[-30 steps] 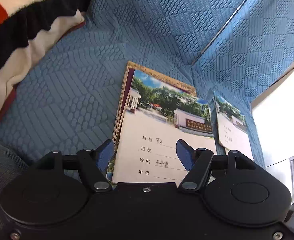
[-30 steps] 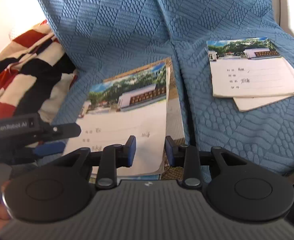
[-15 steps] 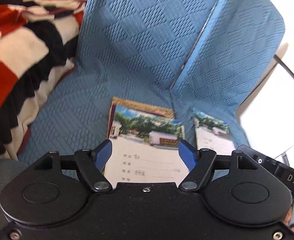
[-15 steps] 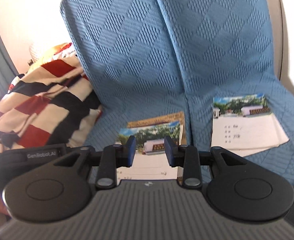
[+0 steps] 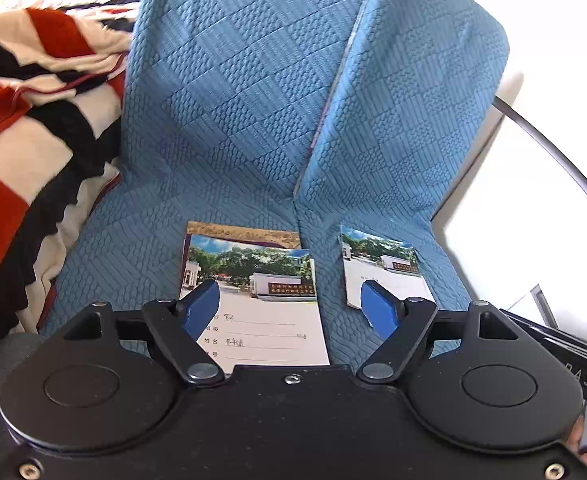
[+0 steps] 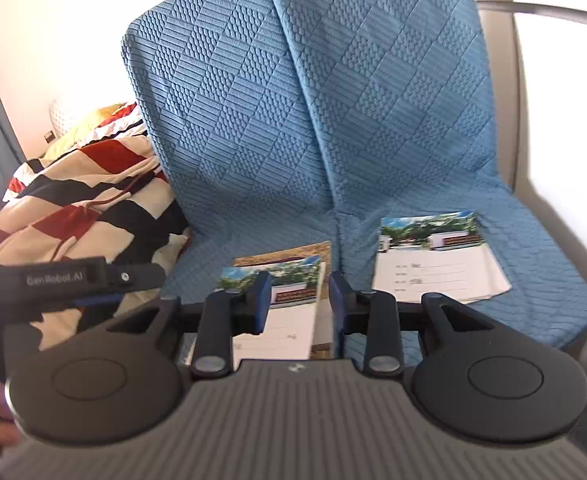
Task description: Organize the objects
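left hand-held gripper (image 5: 289,306): jaws wide apart, empty | right hand-held gripper (image 6: 299,300): jaws part-open, empty

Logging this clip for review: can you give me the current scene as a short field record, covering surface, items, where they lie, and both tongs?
surface: blue quilted sofa cover
left pile: notebook stack on the left seat cushion, brown-edged book showing beneath the top one
right pile: second notebook stack on the right seat cushion, apart from the first
beside sofa: striped blanket at the left
left tongs: open, holding nothing, above the seat
right tongs: open, narrower gap, holding nothing
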`<state>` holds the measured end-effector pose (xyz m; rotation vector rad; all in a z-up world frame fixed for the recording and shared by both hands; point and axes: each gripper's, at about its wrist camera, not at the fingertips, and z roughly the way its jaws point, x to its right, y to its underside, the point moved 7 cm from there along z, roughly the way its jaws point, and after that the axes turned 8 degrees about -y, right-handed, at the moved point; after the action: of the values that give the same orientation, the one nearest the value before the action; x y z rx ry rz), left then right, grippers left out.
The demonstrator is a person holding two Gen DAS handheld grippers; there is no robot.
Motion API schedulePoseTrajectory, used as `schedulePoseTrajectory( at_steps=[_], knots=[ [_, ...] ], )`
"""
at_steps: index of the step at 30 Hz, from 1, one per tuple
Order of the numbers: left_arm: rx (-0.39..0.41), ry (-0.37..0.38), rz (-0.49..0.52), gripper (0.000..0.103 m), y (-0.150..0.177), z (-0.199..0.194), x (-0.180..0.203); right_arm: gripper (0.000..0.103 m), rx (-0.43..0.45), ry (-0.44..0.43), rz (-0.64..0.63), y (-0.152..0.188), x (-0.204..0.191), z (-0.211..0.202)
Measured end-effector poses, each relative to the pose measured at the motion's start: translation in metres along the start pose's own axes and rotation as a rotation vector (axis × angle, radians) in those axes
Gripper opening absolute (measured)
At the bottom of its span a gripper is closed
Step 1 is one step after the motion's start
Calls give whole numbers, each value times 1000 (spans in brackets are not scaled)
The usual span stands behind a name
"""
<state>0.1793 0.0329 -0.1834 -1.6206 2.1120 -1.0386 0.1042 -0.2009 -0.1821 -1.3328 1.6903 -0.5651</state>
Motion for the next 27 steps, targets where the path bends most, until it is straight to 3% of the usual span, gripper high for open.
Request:
schedulePoseTrajectory(
  at_steps=[8, 17, 19, 27],
  knots=[
    [-4, -2, 27, 86, 1, -15, 19, 36, 11, 44, 15, 2, 9, -23],
    [6, 12, 76, 101, 7, -20, 40, 72, 18, 73, 24, -2, 25, -32],
    [4, 18, 72, 102, 7, -19, 45, 91, 31, 89, 11, -4, 29, -35],
    [-21, 24, 90, 102, 13, -15, 65, 91, 14, 119, 57, -1, 54, -42]
  ],
)
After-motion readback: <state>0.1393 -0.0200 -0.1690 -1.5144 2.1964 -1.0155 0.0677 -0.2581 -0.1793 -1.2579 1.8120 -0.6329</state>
